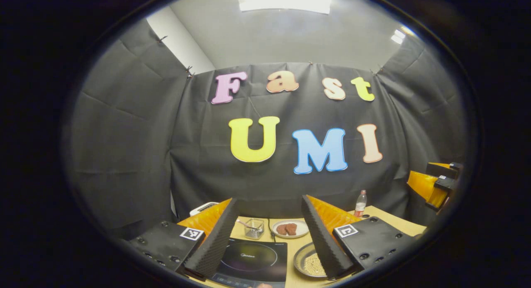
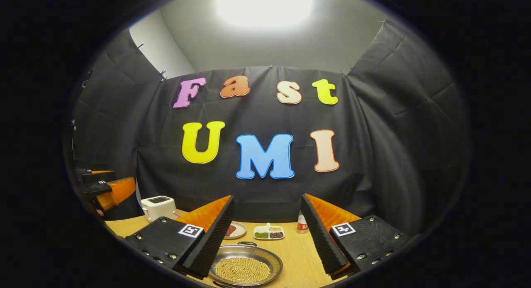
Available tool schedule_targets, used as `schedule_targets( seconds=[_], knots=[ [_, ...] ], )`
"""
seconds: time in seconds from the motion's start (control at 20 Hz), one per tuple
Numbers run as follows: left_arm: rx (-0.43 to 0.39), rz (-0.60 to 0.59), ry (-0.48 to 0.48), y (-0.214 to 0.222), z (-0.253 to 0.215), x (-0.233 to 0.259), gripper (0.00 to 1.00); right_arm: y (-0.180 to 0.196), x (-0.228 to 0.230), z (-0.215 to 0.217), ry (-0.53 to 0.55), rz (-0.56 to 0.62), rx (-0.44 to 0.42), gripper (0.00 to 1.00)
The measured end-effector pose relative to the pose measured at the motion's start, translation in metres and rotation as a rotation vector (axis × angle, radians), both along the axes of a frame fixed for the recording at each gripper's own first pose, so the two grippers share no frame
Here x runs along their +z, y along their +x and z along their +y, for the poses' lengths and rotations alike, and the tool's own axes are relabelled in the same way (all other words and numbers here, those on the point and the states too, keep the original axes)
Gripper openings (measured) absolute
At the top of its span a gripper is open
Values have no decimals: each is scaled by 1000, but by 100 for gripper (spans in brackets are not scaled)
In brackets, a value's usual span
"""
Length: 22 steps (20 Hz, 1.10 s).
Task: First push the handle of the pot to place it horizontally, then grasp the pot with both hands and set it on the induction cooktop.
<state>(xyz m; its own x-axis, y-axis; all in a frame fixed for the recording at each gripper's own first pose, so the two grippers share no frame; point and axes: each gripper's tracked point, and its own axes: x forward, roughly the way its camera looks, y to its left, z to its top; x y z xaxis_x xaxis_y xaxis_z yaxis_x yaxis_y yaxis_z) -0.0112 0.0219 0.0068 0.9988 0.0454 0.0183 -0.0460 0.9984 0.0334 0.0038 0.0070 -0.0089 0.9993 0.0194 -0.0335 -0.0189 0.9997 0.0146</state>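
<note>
Steel and shallow, the pot (image 2: 245, 264) is sitting on the wooden table (image 2: 296, 252) just right of the cooktop (image 1: 251, 261), brimming with small yellowish beans (image 2: 242, 270), its thin loop handle (image 2: 247, 243) showing at the far rim. You are holding the left gripper (image 1: 265, 238) and the right gripper (image 2: 265, 238) spread wide and carrying nothing, raised above the table. If you are shoving the handle hard or lifting unevenly, you are risking a tilt that spills beans.
</note>
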Motion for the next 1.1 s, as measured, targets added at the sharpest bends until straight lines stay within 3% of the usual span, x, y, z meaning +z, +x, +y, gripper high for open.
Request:
schedule_targets(
  seconds=[0.65,0.7,0.75,0.85,0.9,1.1],
  knots=[
    [23,-34,43,-3,16,13,100,2,3,16,21,-19,31,95],
    [24,-40,40,-2,13,12,93,3,5,15,19,-25,38,95],
    [21,-38,30,-2,8,11,98,5,6,12,13,-32,39,95],
    [9,-38,14,0,-5,8,93,7,6,3,-2,-40,33,95],
    [6,-43,11,3,-13,8,100,9,7,-2,-5,-45,35,95],
    [41,-54,-31,4,-44,5,100,10,-6,-20,-1,-1,106,95]
  ],
)
